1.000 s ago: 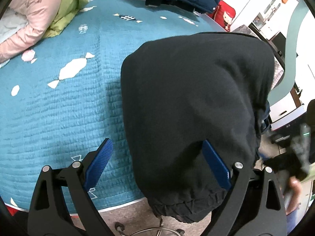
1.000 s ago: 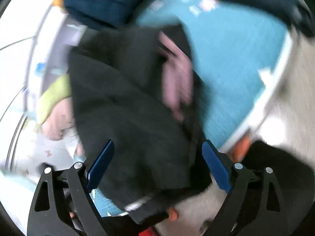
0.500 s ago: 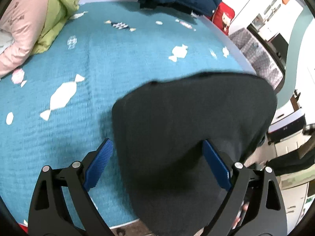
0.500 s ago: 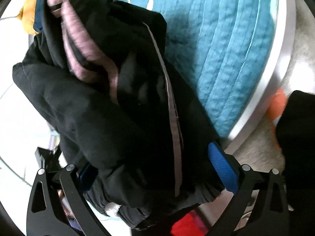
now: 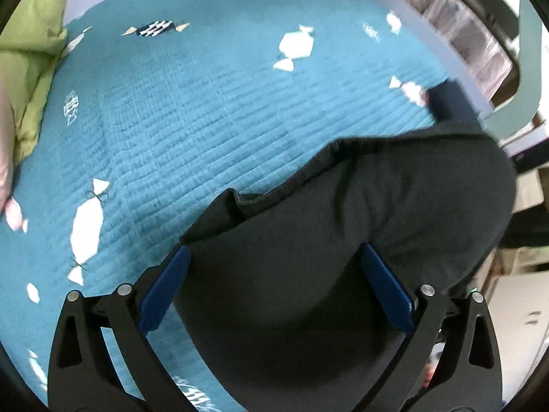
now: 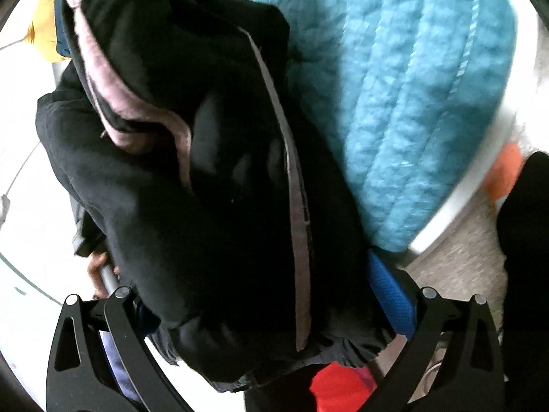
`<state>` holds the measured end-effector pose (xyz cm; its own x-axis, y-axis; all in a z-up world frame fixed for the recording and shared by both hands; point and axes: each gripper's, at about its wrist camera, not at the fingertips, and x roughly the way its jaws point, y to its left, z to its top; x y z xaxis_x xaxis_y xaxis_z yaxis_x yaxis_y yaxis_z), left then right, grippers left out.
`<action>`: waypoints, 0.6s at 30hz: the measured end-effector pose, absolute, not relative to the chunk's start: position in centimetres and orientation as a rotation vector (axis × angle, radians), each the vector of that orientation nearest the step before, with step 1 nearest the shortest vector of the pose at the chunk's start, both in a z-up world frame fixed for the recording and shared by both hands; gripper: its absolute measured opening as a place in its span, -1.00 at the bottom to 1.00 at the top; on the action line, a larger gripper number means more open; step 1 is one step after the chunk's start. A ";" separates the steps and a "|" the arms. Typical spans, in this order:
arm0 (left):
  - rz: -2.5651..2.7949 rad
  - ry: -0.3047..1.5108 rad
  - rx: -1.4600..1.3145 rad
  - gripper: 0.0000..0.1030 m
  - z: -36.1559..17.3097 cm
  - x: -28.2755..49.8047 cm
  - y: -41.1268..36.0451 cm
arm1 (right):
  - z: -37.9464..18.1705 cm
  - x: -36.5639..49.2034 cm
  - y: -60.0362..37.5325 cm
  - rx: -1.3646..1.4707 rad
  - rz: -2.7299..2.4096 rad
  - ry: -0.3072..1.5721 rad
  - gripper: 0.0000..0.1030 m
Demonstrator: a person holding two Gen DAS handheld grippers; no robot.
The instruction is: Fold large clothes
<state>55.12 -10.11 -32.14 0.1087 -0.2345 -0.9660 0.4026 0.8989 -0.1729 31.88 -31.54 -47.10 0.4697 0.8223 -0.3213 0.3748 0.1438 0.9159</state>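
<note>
A bulky folded black garment (image 5: pixel 377 206) fills the lower right of the left wrist view, over a teal quilted bed (image 5: pixel 206 103). My left gripper (image 5: pixel 274 250) points steeply down with its jaws opening. The garment lies between them, reaching from one blue pad (image 5: pixel 164 288) to the other. In the right wrist view the same black garment (image 6: pixel 206 189), with a pale pink lining strip, fills my right gripper (image 6: pixel 260 274). Those jaws stand wide. The cloth hides the left pad and brushes the right pad (image 6: pixel 391 292).
A green garment (image 5: pixel 31 68) lies at the bed's left side. Storage drawers (image 5: pixel 463 27) stand beyond the far right edge. The white bed edge (image 6: pixel 473 185), a red object (image 6: pixel 339 384), an orange object (image 6: pixel 504 168) and a person's dark leg (image 6: pixel 525 240) are nearby. A hand (image 6: pixel 96 267) shows lower left.
In the left view the garment has sunk lower, baring more quilt, and its edge now reaches the left pad. The right gripper dropped to the bed's edge, and cloth now covers its left pad.
</note>
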 end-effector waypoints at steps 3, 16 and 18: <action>-0.475 1.393 0.163 0.93 -32.9 55.4 -9.9 | -47.5 32.4 -31.5 1.476 0.478 1.123 0.88; -0.470 1.317 -0.002 0.93 -33.8 55.3 -7.4 | -47.0 34.5 -28.5 1.437 0.560 1.121 0.89; -0.466 1.312 -0.032 0.93 -34.0 55.3 -6.7 | -48.0 34.8 -27.4 1.461 0.520 1.102 0.90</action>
<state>55.26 -6.73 -34.03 0.1779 -0.3477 -0.9206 0.3117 0.9072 -0.2824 34.81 -27.37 -47.97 0.4561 0.8481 -0.2696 0.3317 0.1190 0.9358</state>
